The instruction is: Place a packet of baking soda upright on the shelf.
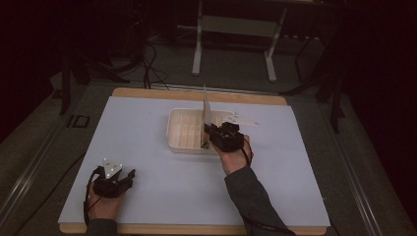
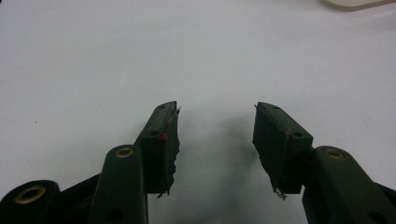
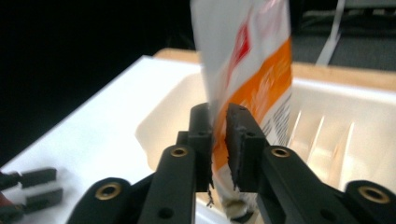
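One flat white-and-orange printed packet [image 3: 252, 70] stands on edge at the centre of the high view, its long axis upright and its lower end down inside a cream plastic tray with ribbed slots [image 1: 183, 129]. We see it pinched between the two black jaws of the right gripper [image 3: 219, 140], which close on its lower part with the pads against both faces; the packet rises straight above them toward the top of the right gripper view. In the high view this gripper [image 1: 212, 132] sits at the tray's right-hand end, with our right hand [image 1: 236, 156] and a dark sleeve behind it. What the next move turns on, we judge, is that the packet points up from the jaws while the tray's slots lie directly beneath, so it goes down, not sideways. Our left gripper [image 2: 215, 135] rests at the lower left of the high view, well apart from the tray, its jaws spread wide over the bare pale blue table mat [image 2: 140, 56] with nothing between them. A small white flat piece [image 1: 241, 119] lies just past the tray.
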A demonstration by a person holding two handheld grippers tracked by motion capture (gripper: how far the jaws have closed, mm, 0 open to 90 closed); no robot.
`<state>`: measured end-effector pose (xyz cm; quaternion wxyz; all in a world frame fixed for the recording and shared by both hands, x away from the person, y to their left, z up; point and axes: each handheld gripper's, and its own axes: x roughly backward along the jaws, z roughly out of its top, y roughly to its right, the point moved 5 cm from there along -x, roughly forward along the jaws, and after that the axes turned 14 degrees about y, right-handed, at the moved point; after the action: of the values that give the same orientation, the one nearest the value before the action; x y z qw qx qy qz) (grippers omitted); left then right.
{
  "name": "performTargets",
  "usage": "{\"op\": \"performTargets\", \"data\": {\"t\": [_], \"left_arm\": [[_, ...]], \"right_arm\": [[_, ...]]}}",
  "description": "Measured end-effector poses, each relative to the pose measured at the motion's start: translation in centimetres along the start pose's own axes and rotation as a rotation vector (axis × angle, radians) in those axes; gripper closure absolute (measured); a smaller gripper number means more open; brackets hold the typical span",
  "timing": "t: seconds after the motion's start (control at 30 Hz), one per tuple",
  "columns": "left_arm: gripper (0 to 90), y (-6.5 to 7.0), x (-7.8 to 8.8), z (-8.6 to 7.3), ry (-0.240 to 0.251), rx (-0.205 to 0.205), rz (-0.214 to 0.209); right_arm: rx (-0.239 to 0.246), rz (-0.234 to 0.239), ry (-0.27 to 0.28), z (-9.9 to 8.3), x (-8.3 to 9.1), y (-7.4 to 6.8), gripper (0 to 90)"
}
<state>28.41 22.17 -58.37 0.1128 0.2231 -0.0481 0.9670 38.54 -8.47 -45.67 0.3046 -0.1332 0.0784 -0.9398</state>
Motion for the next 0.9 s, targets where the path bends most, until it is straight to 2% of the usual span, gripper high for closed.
{"op": "performTargets", "data": {"t": [0.07,0.17,0.33,0.57,0.73,0.8,0.87,0.9], "left_arm": [[50.0,0.0,0.0,0.0,0.000,-0.001,0.000],[50.0,0.0,0.0,0.0,0.000,0.001,0.000],[50.0,0.0,0.0,0.0,-0.001,-0.002,0.002],[50.0,0.0,0.0,0.0,-0.002,-0.003,0.001],[50.0,0.0,0.0,0.0,-0.002,-0.003,0.001],[50.0,0.0,0.0,0.0,-0.002,-0.002,0.000],[49.9,0.0,0.0,0.0,-0.001,-0.001,0.001],[50.0,0.0,0.0,0.0,-0.001,-0.001,0.001]], "right_arm": [[0.013,-0.019,-0.028,-1.0,-0.4,0.1,87.3],[0.008,-0.025,-0.026,-1.8,-0.5,0.2,89.7],[0.041,-0.030,-0.032,-2.2,-0.4,-0.1,90.0],[0.039,-0.024,-0.069,-4.1,-0.7,0.0,90.0],[0.043,-0.023,-0.077,-4.3,-0.7,-0.1,90.0],[0.042,-0.020,-0.086,-4.2,-0.7,0.0,88.6],[0.042,-0.017,-0.093,-4.2,-0.6,0.1,79.5],[0.042,-0.017,-0.093,-4.2,-0.6,0.1,79.5]]}}
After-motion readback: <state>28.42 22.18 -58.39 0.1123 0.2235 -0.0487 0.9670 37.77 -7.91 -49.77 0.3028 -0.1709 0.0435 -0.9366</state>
